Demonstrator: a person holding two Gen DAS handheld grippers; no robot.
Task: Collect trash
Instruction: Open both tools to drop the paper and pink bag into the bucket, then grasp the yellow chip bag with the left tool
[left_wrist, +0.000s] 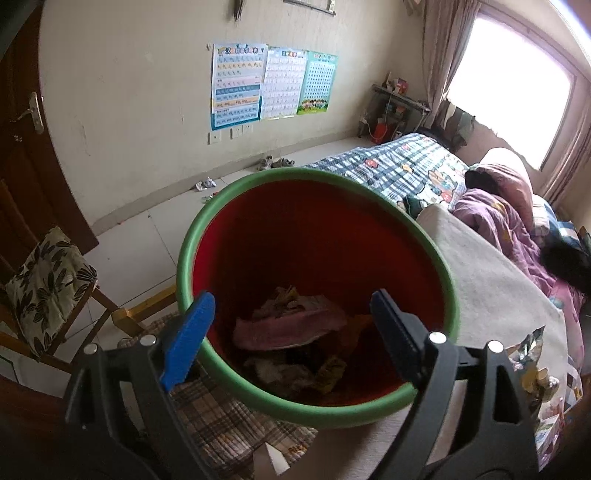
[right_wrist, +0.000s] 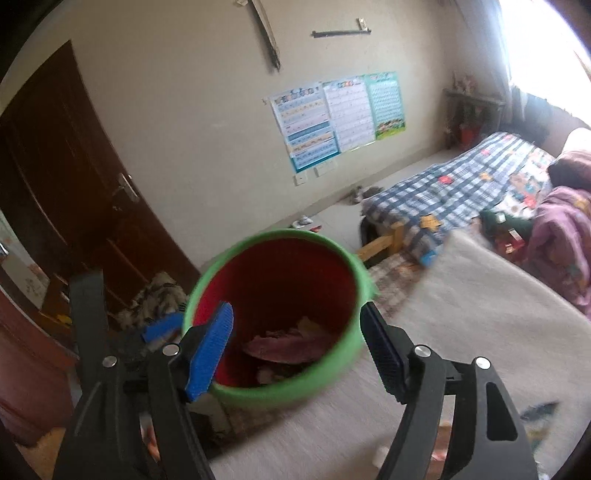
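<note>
A red bin with a green rim (left_wrist: 436, 258) stands at the edge of the bed, holding crumpled wrappers and paper (left_wrist: 291, 328); it also shows in the right wrist view (right_wrist: 354, 280). My left gripper (left_wrist: 291, 328) is open, its jaws wide apart over the bin's near rim, holding nothing. My right gripper (right_wrist: 295, 354) is open and empty, jaws straddling the bin's near side. The left gripper's blue pad (right_wrist: 162, 326) shows left of the bin. A shiny snack wrapper (left_wrist: 532, 365) lies on the bed at right. Crumpled paper (left_wrist: 205, 183) lies on the floor by the wall.
A beige sheet (right_wrist: 480, 325) covers the near bed, with a plaid quilt (left_wrist: 399, 166) and purple bedding (left_wrist: 509, 218) beyond. A cushioned wooden chair (left_wrist: 48, 291) stands left. A brown door (right_wrist: 74, 177) is at the left. Posters (left_wrist: 266, 85) hang on the wall.
</note>
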